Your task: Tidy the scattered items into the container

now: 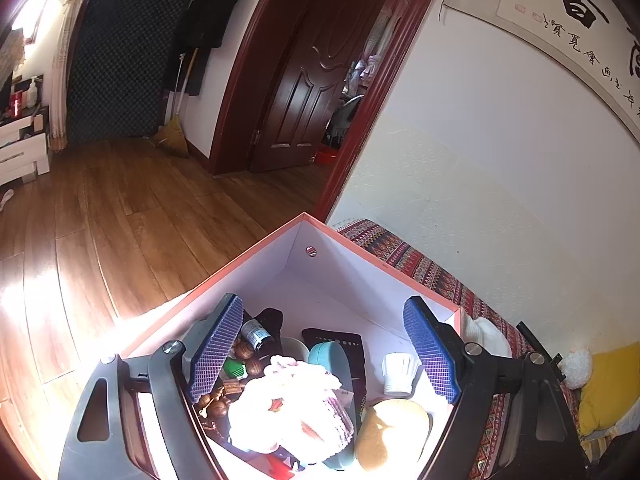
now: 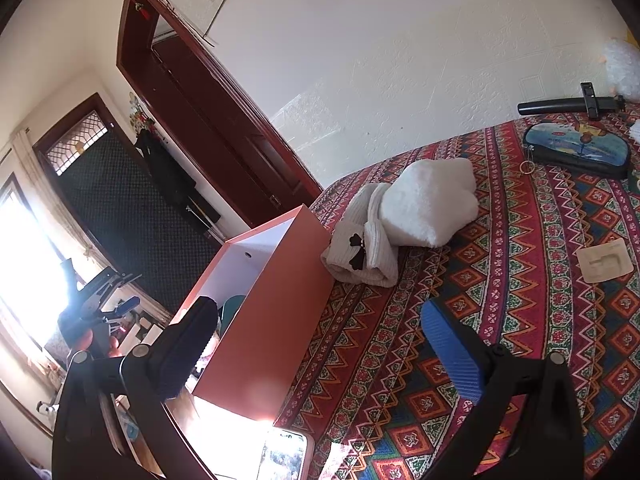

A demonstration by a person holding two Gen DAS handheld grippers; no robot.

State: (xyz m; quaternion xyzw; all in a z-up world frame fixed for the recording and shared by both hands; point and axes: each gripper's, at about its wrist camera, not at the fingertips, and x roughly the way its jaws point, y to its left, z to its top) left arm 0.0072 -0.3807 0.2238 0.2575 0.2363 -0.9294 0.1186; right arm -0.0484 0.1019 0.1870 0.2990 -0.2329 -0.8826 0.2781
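in the left wrist view, going from the left: wooden floor point(image 1: 120, 220) runs back to a dark red door point(image 1: 308, 80), with a broom point(image 1: 174, 136) leaning in the corner beside it; below, the left gripper point(image 1: 324, 348) hangs over the open pink box point(image 1: 248, 256), its blue-padded fingers spread wide with nothing between them; inside the box, from the left, lie brown wooden beads point(image 1: 244, 354), a small dark bottle point(image 1: 258, 334), a pink-and-white fluffy cloth point(image 1: 292, 408), a teal round case point(image 1: 328, 356) on a dark flat card, a white ribbed cup point(image 1: 398, 372) and a tan rounded lump point(image 1: 390, 432) at the lower right; right of the box a strip of patterned bedspread point(image 1: 424, 268) runs along the white wall, and a yellow cushion point(image 1: 612, 384) sits at the far right.

in the right wrist view, the left gripper shows small at the far left against a bright window; the pink box point(image 2: 272, 320) stands at the left edge of the patterned bedspread point(image 2: 520, 280); the right gripper point(image 2: 324, 340) has its fingers wide apart and holds nothing, one finger over the box rim, the other over the bedspread; just beyond the box lie cream knitted socks point(image 2: 368, 248), touching a white fluffy bundle point(image 2: 432, 200); further right a beige moulded tray point(image 2: 606, 260) lies flat, well apart from them; behind it a dark pouch with a blue picture point(image 2: 576, 148), and a black rod-like tool point(image 2: 568, 106) by the wall.
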